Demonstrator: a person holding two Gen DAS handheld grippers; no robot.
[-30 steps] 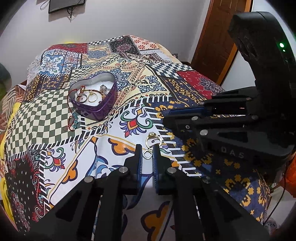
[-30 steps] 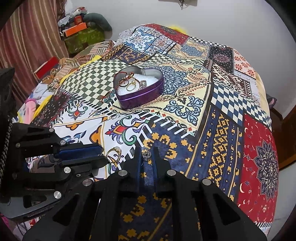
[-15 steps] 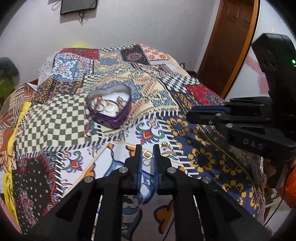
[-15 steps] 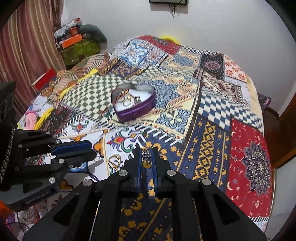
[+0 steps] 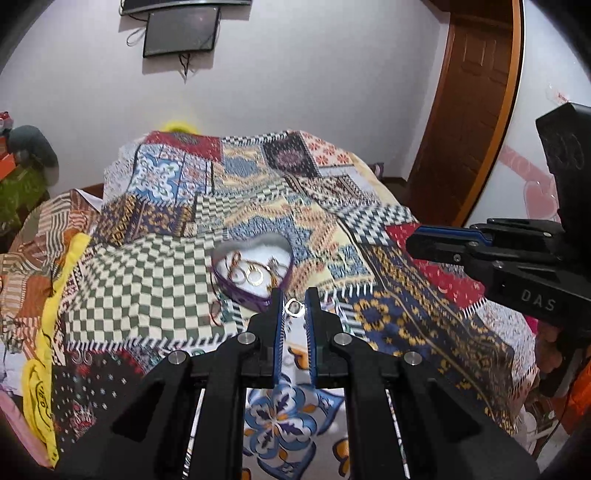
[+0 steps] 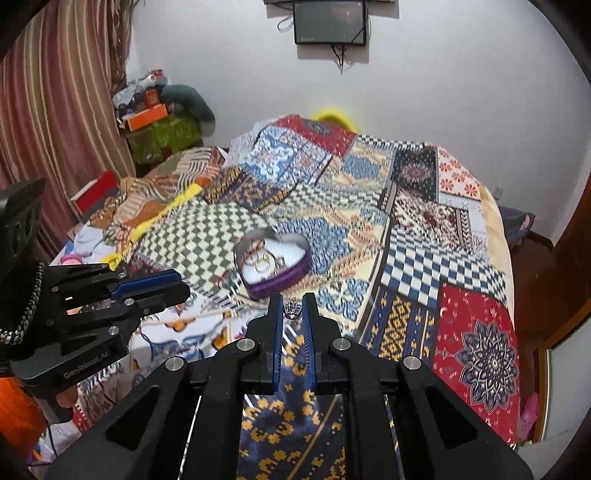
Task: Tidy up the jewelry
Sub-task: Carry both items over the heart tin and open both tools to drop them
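Observation:
A purple heart-shaped tin (image 5: 255, 295) with a white lining sits mid-bed and holds several rings and bangles; it also shows in the right wrist view (image 6: 295, 271). My left gripper (image 5: 294, 301) is shut on a small silver ring (image 5: 294, 307), held in the air short of the tin. My right gripper (image 6: 293, 306) is shut on a silver crown-shaped ring (image 6: 292, 309), also raised, just before the tin. Each gripper shows at the side of the other's view.
The bed carries a patchwork bedspread (image 5: 155, 280). A thin red bangle (image 5: 216, 314) lies left of the tin. A wooden door (image 5: 465, 110) stands right, a curtain (image 6: 55, 110) and cluttered boxes (image 6: 155, 122) left, a wall screen (image 6: 328, 22) behind.
Both grippers have lifted up and back from the bedspread, each carrying its ring. The tin now appears farther away and the wall and screen have come into view.

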